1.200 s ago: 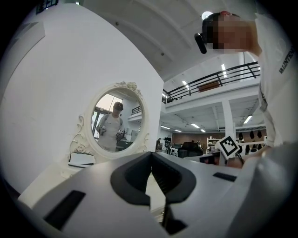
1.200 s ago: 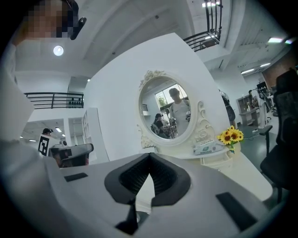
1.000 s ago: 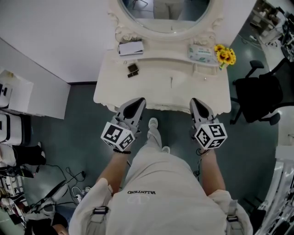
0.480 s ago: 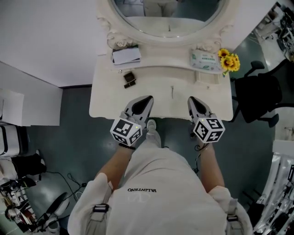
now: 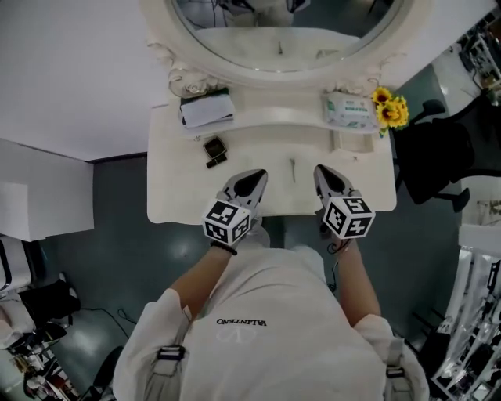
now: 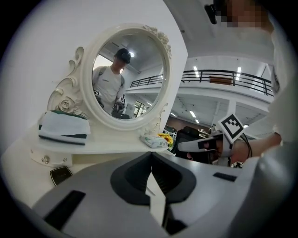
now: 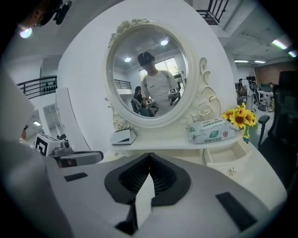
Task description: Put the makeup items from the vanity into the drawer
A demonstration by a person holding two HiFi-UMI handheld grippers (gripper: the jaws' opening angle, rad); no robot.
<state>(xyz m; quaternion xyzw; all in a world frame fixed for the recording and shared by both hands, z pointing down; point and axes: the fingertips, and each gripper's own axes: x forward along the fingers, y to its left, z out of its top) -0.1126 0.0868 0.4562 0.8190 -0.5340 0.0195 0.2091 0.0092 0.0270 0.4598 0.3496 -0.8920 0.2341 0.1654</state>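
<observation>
Advances left gripper (image 5: pixel 256 175) and right gripper (image 5: pixel 322 170), jaws pressed together on nothing, from short of the vanity (image 5: pixel 178 184) to over its front edge, putting the dark compacts (image 5: pixel 213 151), left of centre and well apart from the small open drawer (image 5: pixel 345 142), seemingly within reach.

- vanity (image 5: pixel 176 168): cream painted top, smooth, with a soft sheen.
- mirror (image 5: pixel 290 19): glossy glass in a carved, painted frame.
- wipes pack (image 5: pixel 350 110): shiny plastic film.
- compact (image 5: pixel 213 147): dark, glossy case.
- left gripper (image 6: pixel 150 158), right gripper (image 7: pixel 149 158): matt grey plastic shells with black ribbed pads.
- floor (image 5: pixel 117 235): smooth, dull grey.
</observation>
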